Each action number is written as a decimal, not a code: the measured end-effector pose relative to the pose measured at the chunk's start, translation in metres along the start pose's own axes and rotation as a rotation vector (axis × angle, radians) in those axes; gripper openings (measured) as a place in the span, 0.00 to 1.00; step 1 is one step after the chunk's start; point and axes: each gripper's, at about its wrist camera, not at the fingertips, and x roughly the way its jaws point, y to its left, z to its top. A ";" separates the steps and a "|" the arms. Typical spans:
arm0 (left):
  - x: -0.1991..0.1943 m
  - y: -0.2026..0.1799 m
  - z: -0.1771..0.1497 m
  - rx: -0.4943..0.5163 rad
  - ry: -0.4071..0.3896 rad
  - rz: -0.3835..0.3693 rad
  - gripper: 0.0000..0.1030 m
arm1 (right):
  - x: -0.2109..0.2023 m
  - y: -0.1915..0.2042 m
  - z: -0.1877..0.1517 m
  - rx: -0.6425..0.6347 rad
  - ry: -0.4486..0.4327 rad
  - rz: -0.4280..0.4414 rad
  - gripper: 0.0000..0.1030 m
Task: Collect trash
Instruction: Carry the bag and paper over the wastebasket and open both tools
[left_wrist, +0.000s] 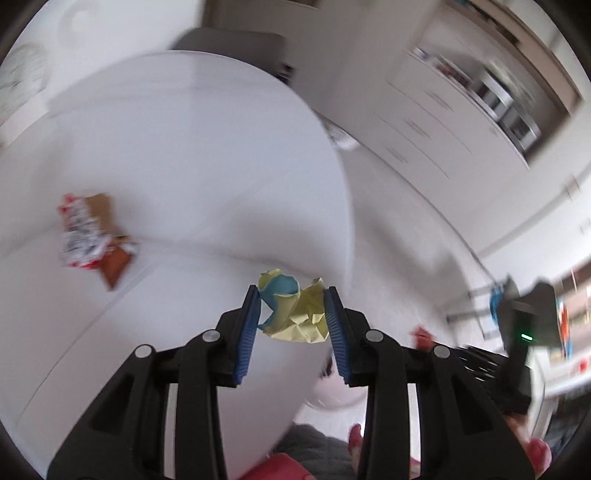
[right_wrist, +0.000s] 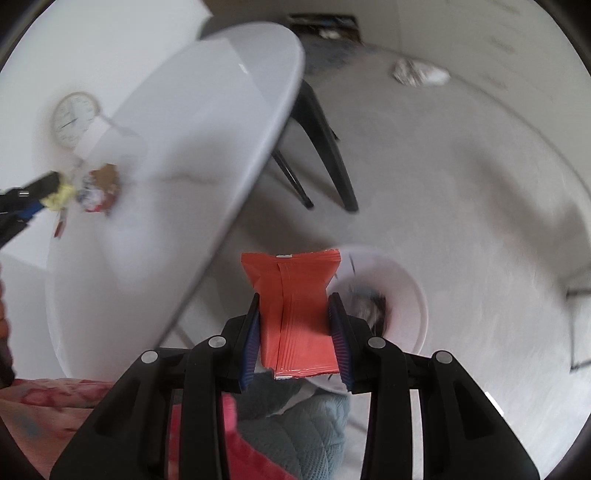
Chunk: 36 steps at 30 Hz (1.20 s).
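Note:
My left gripper (left_wrist: 292, 304) is shut on a crumpled yellow and blue paper ball (left_wrist: 295, 314) and holds it above the white table (left_wrist: 184, 147). A red, white and brown wrapper (left_wrist: 90, 236) lies on the table to the left. My right gripper (right_wrist: 295, 314) is shut on a red-orange wrapper (right_wrist: 295, 306) past the table's edge, over the floor. A white bin (right_wrist: 410, 295) with dark trash inside stands on the floor just behind it. In the right wrist view the left gripper (right_wrist: 44, 195) with the yellow paper (right_wrist: 61, 195) shows far left.
Black table legs (right_wrist: 325, 155) stand on the pale floor. A crumpled white item (right_wrist: 417, 74) lies on the floor far back. White drawers (left_wrist: 424, 129) stand to the right. A clock (right_wrist: 74, 118) is on the wall.

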 end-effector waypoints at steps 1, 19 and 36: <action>0.006 -0.011 -0.002 0.038 0.023 -0.011 0.35 | 0.011 -0.008 -0.005 0.025 0.022 -0.005 0.38; 0.130 -0.134 -0.044 0.360 0.384 -0.094 0.35 | -0.023 -0.112 -0.064 0.367 -0.018 -0.113 0.94; 0.219 -0.146 -0.105 0.305 0.585 0.004 0.79 | -0.030 -0.164 -0.090 0.452 0.019 -0.112 0.94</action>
